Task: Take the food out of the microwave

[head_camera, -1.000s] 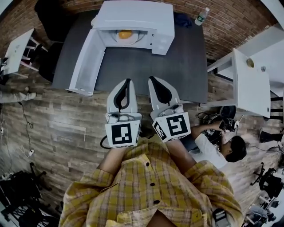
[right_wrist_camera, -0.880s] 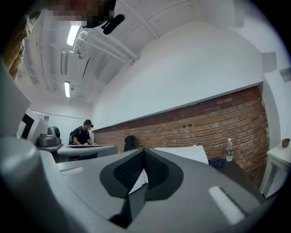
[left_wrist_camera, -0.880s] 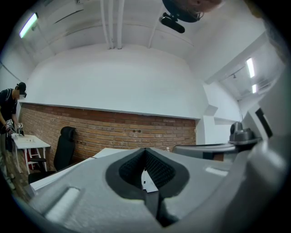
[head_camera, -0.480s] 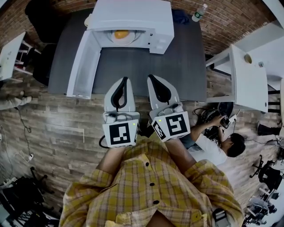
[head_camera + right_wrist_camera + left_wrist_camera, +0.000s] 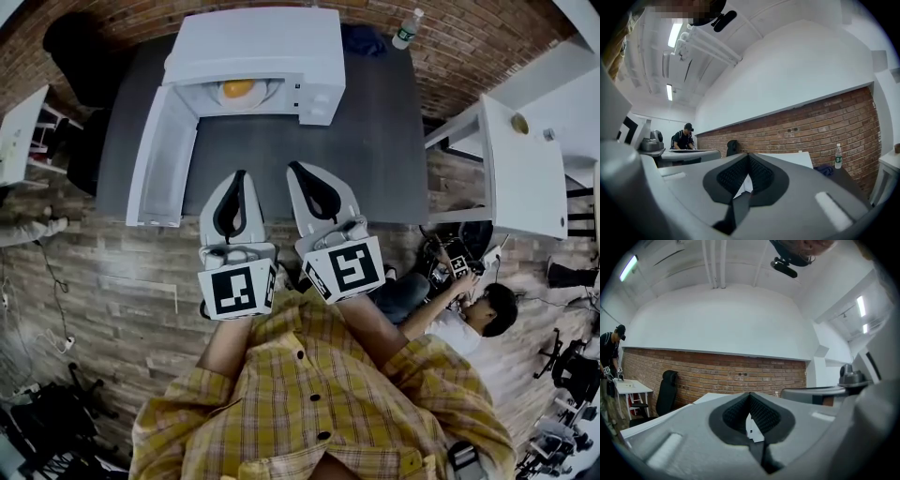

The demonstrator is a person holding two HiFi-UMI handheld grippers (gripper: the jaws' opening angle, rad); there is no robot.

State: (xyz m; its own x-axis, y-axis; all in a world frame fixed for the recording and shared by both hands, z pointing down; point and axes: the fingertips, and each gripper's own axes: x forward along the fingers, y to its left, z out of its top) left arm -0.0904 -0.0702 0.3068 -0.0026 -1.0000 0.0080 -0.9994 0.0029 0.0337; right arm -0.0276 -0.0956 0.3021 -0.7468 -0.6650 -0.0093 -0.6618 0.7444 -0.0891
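A white microwave [image 5: 253,52] stands at the far side of a dark grey table [image 5: 375,141], its door [image 5: 161,161] swung wide open to the left. Inside, an orange piece of food [image 5: 237,89] lies on a pale plate. My left gripper [image 5: 234,175] and right gripper [image 5: 298,169] hover side by side over the table's near part, well short of the microwave. Both are shut with nothing between the jaws. In the left gripper view the left gripper [image 5: 750,395] tilts up at the wall; the right gripper [image 5: 748,156] does the same in its own view.
A water bottle [image 5: 403,30] and a dark blue cloth [image 5: 362,39] sit at the table's far right corner. A white table [image 5: 520,169] stands to the right, another small one [image 5: 19,131] at left. A person [image 5: 469,314] crouches on the floor at right.
Both grippers have shifted slightly left and toward the microwave in the head view as the head camera moved. Their jaws stay shut. The food has not moved.
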